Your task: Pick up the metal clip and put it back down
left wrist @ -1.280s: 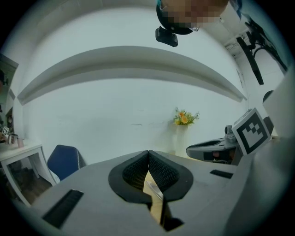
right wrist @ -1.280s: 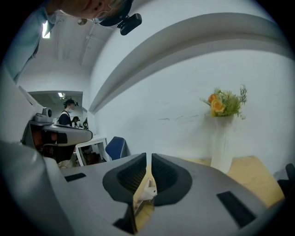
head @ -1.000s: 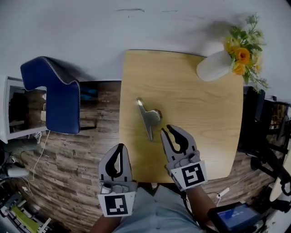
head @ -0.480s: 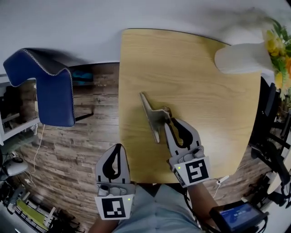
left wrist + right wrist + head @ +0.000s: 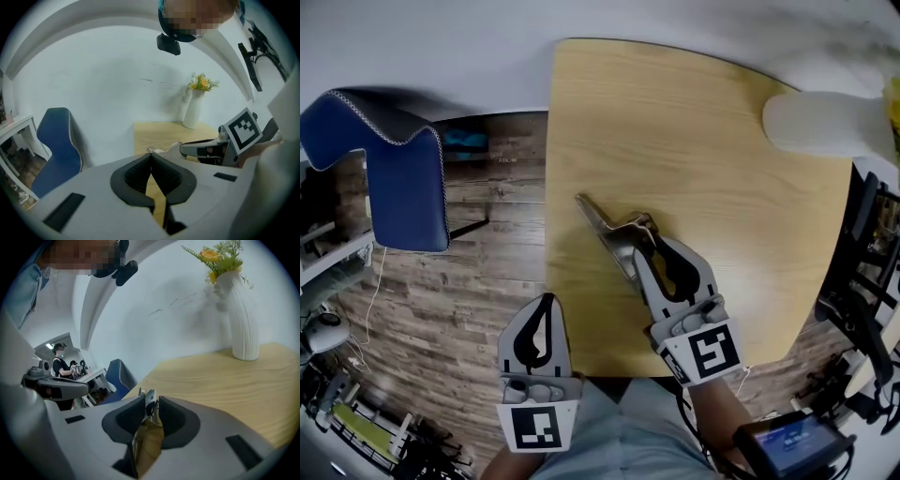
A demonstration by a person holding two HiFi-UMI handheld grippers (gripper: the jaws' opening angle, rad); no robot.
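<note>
two jaws of the right gripper (image 5: pixel 649 246) pinch the clip (image 5: pixel 602 223); a slow, straight lift should avoid slipping. left gripper (image 5: pixel 546 302) is pressed together.

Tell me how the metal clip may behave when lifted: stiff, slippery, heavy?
The metal clip looks like stiff sheet metal, so it probably keeps its shape. Its surface is smooth and shiny, so it may slip between the jaws of the right gripper. Held near one end, its long free end may tip downward.
</note>
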